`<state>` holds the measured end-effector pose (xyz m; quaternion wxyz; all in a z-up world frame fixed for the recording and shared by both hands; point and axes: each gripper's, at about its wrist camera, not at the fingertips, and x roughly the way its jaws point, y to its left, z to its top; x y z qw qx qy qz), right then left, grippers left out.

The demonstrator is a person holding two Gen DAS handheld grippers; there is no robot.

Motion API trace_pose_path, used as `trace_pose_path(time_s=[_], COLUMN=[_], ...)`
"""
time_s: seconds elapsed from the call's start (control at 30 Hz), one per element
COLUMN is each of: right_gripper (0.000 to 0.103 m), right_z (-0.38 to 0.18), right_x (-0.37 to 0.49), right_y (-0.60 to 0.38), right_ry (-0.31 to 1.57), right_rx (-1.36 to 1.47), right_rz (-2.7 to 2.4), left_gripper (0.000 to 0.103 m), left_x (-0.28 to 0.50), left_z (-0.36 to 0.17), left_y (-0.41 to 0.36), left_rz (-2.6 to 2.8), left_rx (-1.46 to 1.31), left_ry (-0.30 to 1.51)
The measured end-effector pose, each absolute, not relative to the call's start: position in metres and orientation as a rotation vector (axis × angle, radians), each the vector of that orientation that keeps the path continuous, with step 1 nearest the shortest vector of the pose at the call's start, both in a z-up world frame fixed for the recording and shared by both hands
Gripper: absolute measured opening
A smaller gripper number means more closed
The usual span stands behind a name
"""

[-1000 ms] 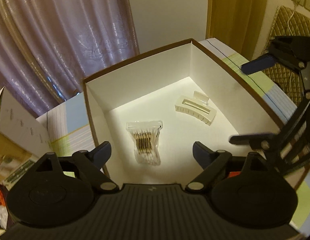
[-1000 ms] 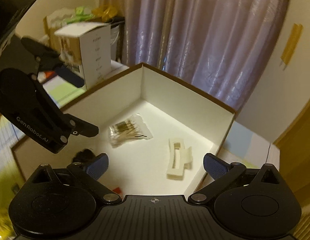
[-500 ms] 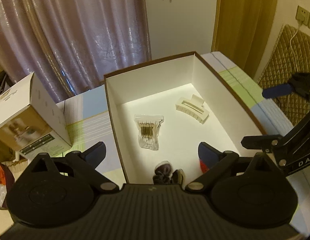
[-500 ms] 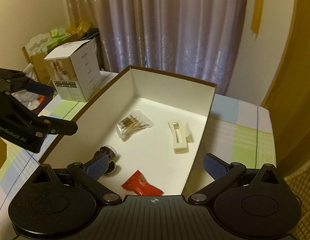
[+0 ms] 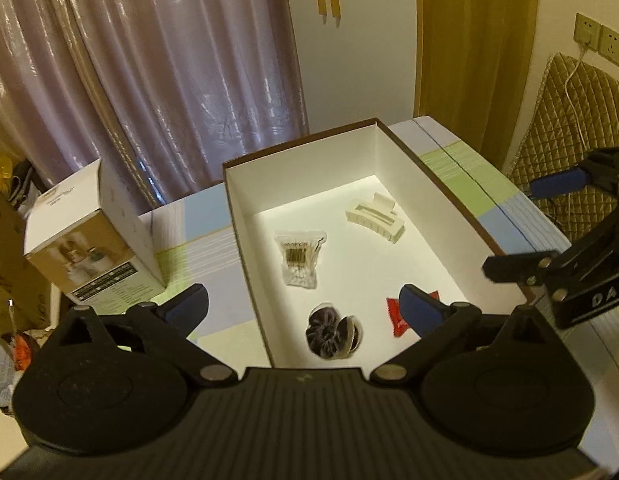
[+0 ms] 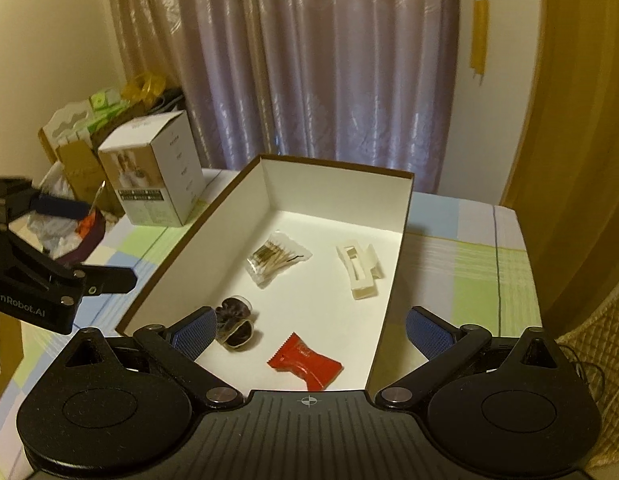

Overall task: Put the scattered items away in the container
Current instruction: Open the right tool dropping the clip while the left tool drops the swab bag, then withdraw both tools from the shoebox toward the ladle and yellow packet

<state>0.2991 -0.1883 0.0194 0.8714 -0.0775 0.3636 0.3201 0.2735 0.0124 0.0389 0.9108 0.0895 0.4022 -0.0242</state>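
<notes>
Nearest the cameras, the left gripper (image 5: 303, 307) hangs above the near end of the container (image 5: 449, 196) with its blue-padded fingers spread wide and nothing between them. The right gripper (image 6: 309, 330) hangs over the same near end, its fingers also standing well apart and empty. Each gripper shows at the side of the other's view, raised clear of the worktop (image 6: 477, 264).

The container is a long, shallow box, brown outside and white inside, lying on the chequered cloth of the worktop with its long sides running from the near edge toward the far edge. All four task items lie on its floor. Closest to the near wall are the dark hair scrunchie (image 5: 333, 330) on the left side and the red candy wrapper (image 6: 305, 362) on the right, apart from each other. Farther in, about midway along the box, the clear packet of cotton swabs (image 5: 300, 258) lies toward the left wall. The cream hair claw clip (image 5: 375, 218) lies beyond it, toward the right wall and nearer the far end. None of the items touch.

Left of the container, near the worktop's far left corner, a white product carton (image 6: 157, 180) stands upright on the cloth, well apart from the box. Beyond the far edge hang mauve curtains (image 6: 309, 72), with clutter piled off the left edge.
</notes>
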Motion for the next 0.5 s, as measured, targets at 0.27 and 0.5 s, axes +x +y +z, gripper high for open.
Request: trace_pose_path(time_s=[0.27,0.5], right_gripper=[0.103,0.103], right_z=[0.018,-0.007], right_x=[0.266,0.231], right_y=[-0.224,-0.251], right_ry=[0.763,0.826], right_rx=[-0.038,0.042], right_rz=[0.638,0.630], left_gripper=[0.102,0.102], left_x=[0.233,0.190], left_z=[0.034,0.017], left_y=[0.036,0.059], left_rz=[-0.032,-0.010], left_rx=[0.096,0.034], left_ry=[0.824,0.841])
